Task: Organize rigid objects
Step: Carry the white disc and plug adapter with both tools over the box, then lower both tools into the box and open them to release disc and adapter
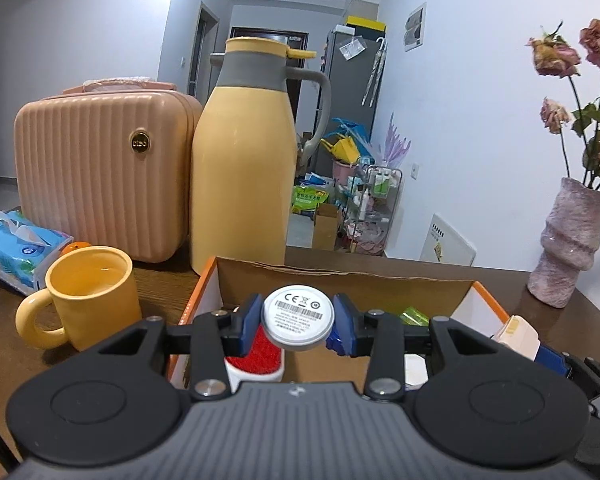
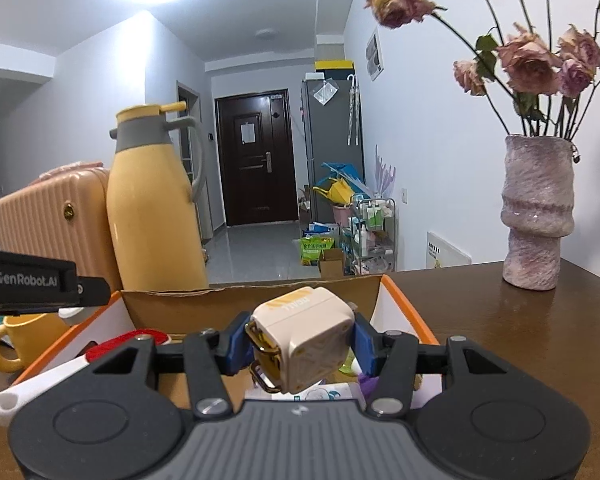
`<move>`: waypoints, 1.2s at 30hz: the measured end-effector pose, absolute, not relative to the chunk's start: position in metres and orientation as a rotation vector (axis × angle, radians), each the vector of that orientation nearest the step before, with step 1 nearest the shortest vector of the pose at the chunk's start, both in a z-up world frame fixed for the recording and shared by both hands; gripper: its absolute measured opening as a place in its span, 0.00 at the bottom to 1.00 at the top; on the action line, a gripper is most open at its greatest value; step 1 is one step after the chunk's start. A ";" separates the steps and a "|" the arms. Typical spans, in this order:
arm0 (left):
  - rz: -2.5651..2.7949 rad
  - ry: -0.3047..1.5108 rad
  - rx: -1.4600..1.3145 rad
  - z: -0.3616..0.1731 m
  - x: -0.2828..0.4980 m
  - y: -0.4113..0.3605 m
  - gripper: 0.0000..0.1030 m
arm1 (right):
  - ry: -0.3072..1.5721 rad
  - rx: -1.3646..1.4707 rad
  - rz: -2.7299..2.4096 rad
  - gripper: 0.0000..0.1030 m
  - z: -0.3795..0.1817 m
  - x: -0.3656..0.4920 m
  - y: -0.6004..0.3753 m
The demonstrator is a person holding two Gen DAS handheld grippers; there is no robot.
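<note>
A hallway with a dark door runs off behind a dark wooden worktop (image 2: 500, 320), where a ribbed pink case (image 1: 100, 176), a tall yellow flask (image 1: 240, 160), a yellow mug (image 1: 88, 292), a blue tissue pack (image 1: 16, 244) and a mottled vase (image 2: 536, 216) of dried roses stand around an open cardboard box (image 1: 340, 276) with orange edges.

Both hands carry something, and both loads hang over that box. The left gripper (image 1: 298, 318) has its jaws closed on a round white disc (image 1: 298, 316), gripped by its rim so that the printed flat face looks back at the camera; below it, inside the box, lie a brush with red bristles (image 1: 256, 352) and a small green item (image 1: 414, 316). The right gripper (image 2: 302, 344) has its jaws clamped on a cream cube-shaped device (image 2: 304, 336) with a brass ring at its lower corner; it sits tilted between the pads, one corner pointing down into the box.

What matters for the coming move is simply up and down: each object sits directly above the box's open mouth, with the back wall of cardboard ahead of the jaws and the floor of the box beneath. Neither thing has a real long axis to line up. The left hand appears over the left half, the right over the right half, where papers and a purple scrap already lie. My guess is that lowering and releasing is all that remains, and the disc, held on edge, may roll or tip when freed.
</note>
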State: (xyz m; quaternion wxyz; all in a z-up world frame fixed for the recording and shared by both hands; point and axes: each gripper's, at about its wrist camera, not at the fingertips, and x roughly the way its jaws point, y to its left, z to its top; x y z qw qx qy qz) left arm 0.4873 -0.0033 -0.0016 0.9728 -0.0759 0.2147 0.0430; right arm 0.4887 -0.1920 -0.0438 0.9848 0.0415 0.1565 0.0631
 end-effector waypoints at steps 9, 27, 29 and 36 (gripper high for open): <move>0.103 0.471 -0.132 -0.007 0.510 -0.001 0.39 | 0.351 0.050 0.129 0.50 -0.050 0.514 -0.180; 0.142 0.535 -0.102 -0.018 0.520 0.001 0.41 | 0.451 0.013 0.138 0.50 -0.064 0.531 -0.175; 0.146 0.527 -0.106 -0.017 0.518 0.002 0.49 | 0.461 0.011 0.139 0.50 -0.065 0.532 -0.175; 0.205 0.449 -0.117 -0.009 0.506 0.005 1.00 | 0.450 0.021 0.135 0.90 -0.063 0.528 -0.178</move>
